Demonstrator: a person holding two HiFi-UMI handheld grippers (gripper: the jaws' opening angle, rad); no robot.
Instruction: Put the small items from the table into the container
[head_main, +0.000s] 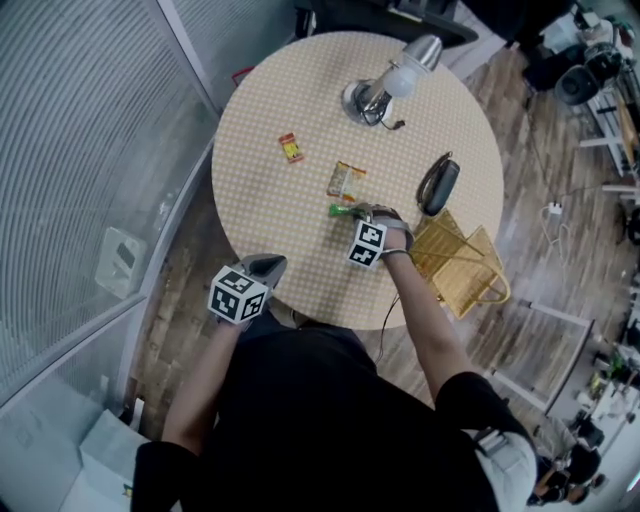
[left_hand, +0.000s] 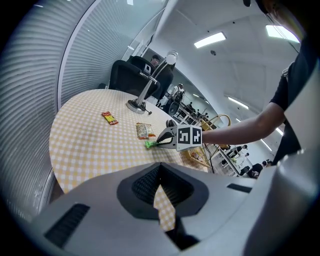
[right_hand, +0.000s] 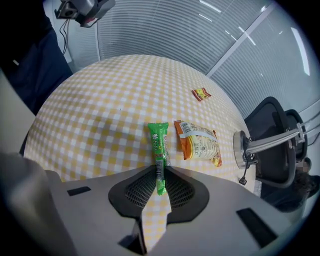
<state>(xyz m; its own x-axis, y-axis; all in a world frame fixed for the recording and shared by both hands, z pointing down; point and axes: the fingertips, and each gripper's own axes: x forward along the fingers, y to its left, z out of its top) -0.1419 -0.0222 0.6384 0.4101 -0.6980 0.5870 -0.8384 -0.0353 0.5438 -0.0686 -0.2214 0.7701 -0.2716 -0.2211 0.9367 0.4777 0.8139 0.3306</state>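
Right gripper view: right tongs (right_hand: 159, 169) nipped on green packet (right_hand: 159, 140) beside orange packet (right_hand: 200, 147), seemingly firm, for basket (head_main: 470, 275); left tongs (left_hand: 160, 166) closed, empty.

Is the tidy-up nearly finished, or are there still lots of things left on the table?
It has only just begun. Done: nothing that I can see; no item shows inside the basket. In hand: the right hand-held gripper is pinching the green packet, which lies on the table. Left: the orange packet, the red packet, and maybe the black case.
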